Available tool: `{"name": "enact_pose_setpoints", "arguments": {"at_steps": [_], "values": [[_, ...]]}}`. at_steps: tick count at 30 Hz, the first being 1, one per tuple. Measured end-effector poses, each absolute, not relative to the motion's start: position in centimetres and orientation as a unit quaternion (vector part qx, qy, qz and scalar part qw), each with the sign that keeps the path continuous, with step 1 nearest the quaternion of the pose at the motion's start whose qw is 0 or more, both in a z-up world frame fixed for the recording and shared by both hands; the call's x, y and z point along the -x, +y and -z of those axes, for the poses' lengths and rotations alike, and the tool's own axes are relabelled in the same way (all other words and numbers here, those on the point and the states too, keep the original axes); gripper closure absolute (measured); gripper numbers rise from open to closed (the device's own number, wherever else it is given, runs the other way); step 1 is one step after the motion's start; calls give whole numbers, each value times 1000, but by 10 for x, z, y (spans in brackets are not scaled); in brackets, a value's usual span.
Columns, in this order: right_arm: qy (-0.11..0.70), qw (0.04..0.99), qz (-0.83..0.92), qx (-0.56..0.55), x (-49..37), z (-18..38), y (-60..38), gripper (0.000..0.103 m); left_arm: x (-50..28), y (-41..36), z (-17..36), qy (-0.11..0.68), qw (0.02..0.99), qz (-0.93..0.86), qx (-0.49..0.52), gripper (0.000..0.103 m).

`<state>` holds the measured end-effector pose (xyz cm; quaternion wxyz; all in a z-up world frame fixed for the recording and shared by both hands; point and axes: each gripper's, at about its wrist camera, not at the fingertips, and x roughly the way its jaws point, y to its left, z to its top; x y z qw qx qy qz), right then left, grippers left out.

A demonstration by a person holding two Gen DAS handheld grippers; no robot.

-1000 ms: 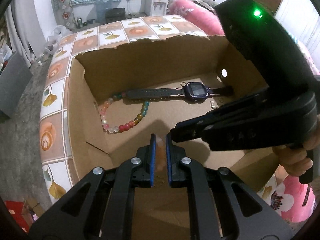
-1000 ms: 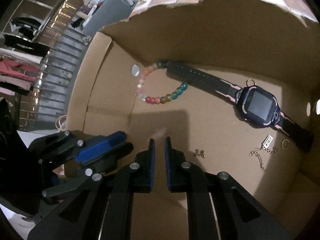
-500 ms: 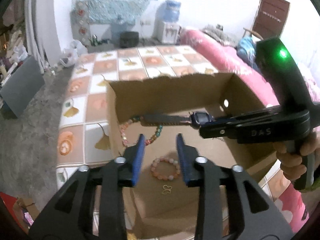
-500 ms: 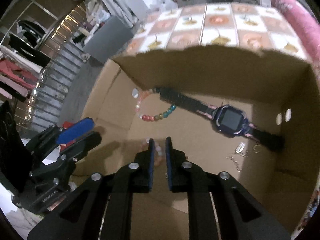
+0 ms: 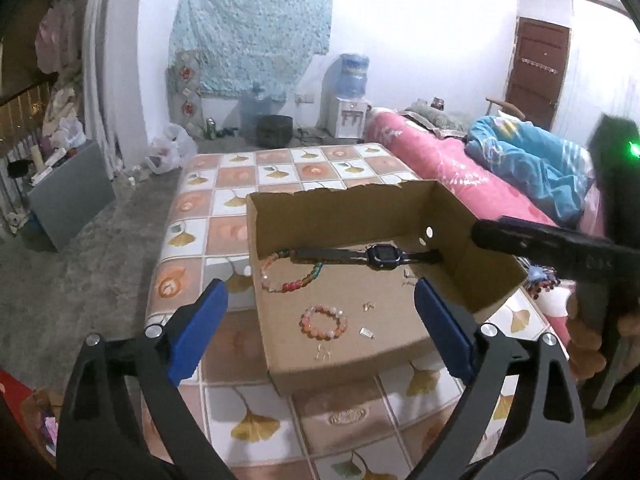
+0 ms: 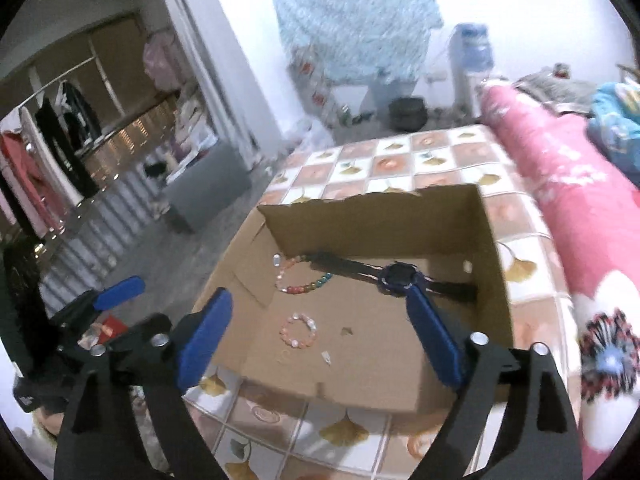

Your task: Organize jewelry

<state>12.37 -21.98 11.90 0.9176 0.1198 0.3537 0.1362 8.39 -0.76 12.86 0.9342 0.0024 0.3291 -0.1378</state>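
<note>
An open cardboard box [image 5: 360, 204] [image 6: 492, 264] stands on the tiled table. Inside lie a dark smartwatch [image 5: 380, 255] [image 6: 398, 275], a multicoloured bead bracelet [image 5: 290, 276] [image 6: 302, 280], a pink bead bracelet [image 5: 323, 322] [image 6: 298, 330] and small gold pieces [image 5: 367, 306]. My left gripper [image 5: 320, 324] is open and empty, held above and in front of the box. My right gripper [image 6: 320, 328] is open and empty, also raised over the box's near side.
The table [image 5: 224, 184] has an orange and white tile pattern. A pink bed [image 5: 460, 168] runs along the right. A grey cabinet [image 5: 68, 196] stands on the floor at left. The right gripper's body [image 5: 560, 248] crosses the left wrist view.
Both grippers have pulled up and back out of the box and opened wide. The pink bead bracelet, held by the left gripper before, now lies on the box floor.
</note>
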Motion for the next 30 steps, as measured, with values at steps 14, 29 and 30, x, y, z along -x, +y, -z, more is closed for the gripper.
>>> {"name": "enact_pose_setpoints", "arguments": {"at_steps": [14, 29, 30], "values": [[325, 943, 41, -61, -39, -87, -224, 7, -46, -11, -101, 332, 936, 115, 15, 8], [325, 941, 93, 7, -30, -76, -210, 7, -48, -20, -80, 363, 931, 36, -27, 8], [325, 941, 94, 6, -31, -76, -210, 7, -48, -20, -79, 367, 929, 39, -26, 8]]}}
